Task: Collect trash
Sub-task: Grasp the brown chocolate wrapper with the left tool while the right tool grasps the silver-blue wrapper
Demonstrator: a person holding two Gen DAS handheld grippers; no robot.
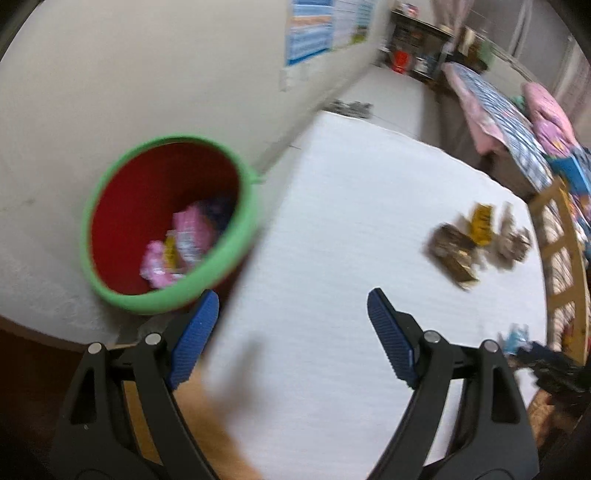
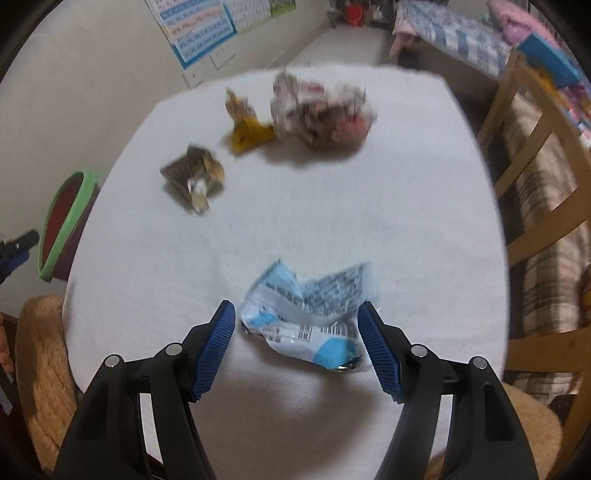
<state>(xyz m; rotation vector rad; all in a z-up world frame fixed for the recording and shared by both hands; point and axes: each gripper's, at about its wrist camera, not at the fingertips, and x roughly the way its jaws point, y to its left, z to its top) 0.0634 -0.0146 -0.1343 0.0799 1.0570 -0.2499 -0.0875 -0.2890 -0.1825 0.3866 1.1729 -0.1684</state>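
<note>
A red bin with a green rim (image 1: 236,236) stands on the floor left of the white table (image 1: 332,258); pink wrappers (image 1: 184,240) lie inside. It also shows in the right wrist view (image 2: 62,229). My left gripper (image 1: 291,314) is open and empty over the table's left edge, next to the bin. My right gripper (image 2: 295,325) is open, its jaws on either side of a crumpled blue-and-white wrapper (image 2: 306,314) lying on the table. Farther off lie a brown wrapper (image 2: 192,177), a yellow wrapper (image 2: 247,129) and a crumpled grey-pink wrapper (image 2: 321,110).
A wooden chair (image 2: 535,155) stands right of the table, a bed (image 2: 454,33) beyond it. A tan cushion (image 2: 40,354) sits at the near left. Posters (image 2: 207,29) hang on the wall. The left gripper's tip (image 2: 14,251) shows at the left edge.
</note>
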